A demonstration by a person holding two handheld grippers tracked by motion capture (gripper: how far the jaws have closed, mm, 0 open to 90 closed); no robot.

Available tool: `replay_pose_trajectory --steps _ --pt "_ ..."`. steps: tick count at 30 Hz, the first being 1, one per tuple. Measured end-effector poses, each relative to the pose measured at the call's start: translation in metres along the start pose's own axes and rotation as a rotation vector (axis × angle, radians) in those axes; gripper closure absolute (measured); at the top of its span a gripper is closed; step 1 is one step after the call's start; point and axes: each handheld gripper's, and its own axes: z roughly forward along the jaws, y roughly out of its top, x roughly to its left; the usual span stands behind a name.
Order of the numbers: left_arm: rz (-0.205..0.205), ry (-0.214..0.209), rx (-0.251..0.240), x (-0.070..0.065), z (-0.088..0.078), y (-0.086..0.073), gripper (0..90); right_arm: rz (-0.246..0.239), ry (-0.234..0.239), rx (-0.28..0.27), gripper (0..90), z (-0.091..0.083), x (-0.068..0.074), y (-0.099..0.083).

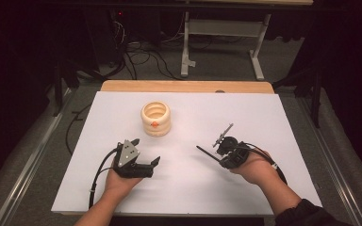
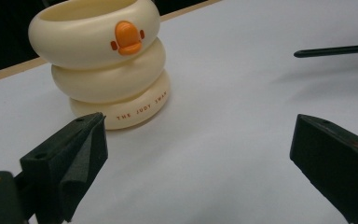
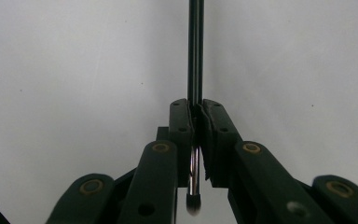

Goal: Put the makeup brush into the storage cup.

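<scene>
We hold a thin pen clamped in the right gripper (image 1: 215, 149), with the left gripper (image 1: 152, 165) spread and empty beside the duck-faced holder.

Our right jaws are pinched tight on the slim dark pen (image 3: 195, 56) near its rounded end, so the long shaft sticks out towards the middle of the white table sheet (image 1: 264, 117); we judge this grip leaves the free length ready to drop into an opening. Our left jaws stand wide apart with nothing between them, low over the sheet and pointed near the cream stacked-ring pen holder (image 2: 105, 60), probably to steady it. The holder stands upright, well apart from the pen tip, its orange bill (image 2: 128, 37) facing us. Nothing lies between pen and holder; beyond the table edge, cables and a stand's white legs (image 1: 259, 56) sit on the floor.
</scene>
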Motion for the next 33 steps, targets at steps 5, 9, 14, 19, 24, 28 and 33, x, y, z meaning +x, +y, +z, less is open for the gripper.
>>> replay_pose_trajectory --steps 5,9,14,19,24,28,33 --pt "0.034 0.004 0.007 -0.003 0.001 0.000 4.6 -0.022 0.003 0.001 85.7 0.000 0.005 0.006" --pt "0.067 0.016 0.018 -0.004 0.001 -0.001 5.0 -0.041 0.005 0.003 85.7 0.002 0.010 0.011" --pt "0.147 0.044 0.033 -0.009 0.003 -0.002 5.2 -0.059 0.010 0.006 85.7 0.001 0.015 0.014" --pt "0.209 0.066 0.048 -0.013 0.004 -0.002 5.5 -0.080 0.020 0.005 85.7 0.001 0.022 0.016" --pt "0.245 0.070 0.048 -0.017 0.004 -0.001 5.6 -0.089 0.025 0.011 85.7 0.003 0.025 0.017" --pt "0.288 0.083 0.042 -0.021 0.004 0.000 5.5 -0.094 0.030 0.003 85.7 0.004 0.026 0.018" --pt "0.334 0.087 0.032 -0.023 0.003 0.000 5.6 -0.101 0.028 0.012 85.7 0.003 0.027 0.020"
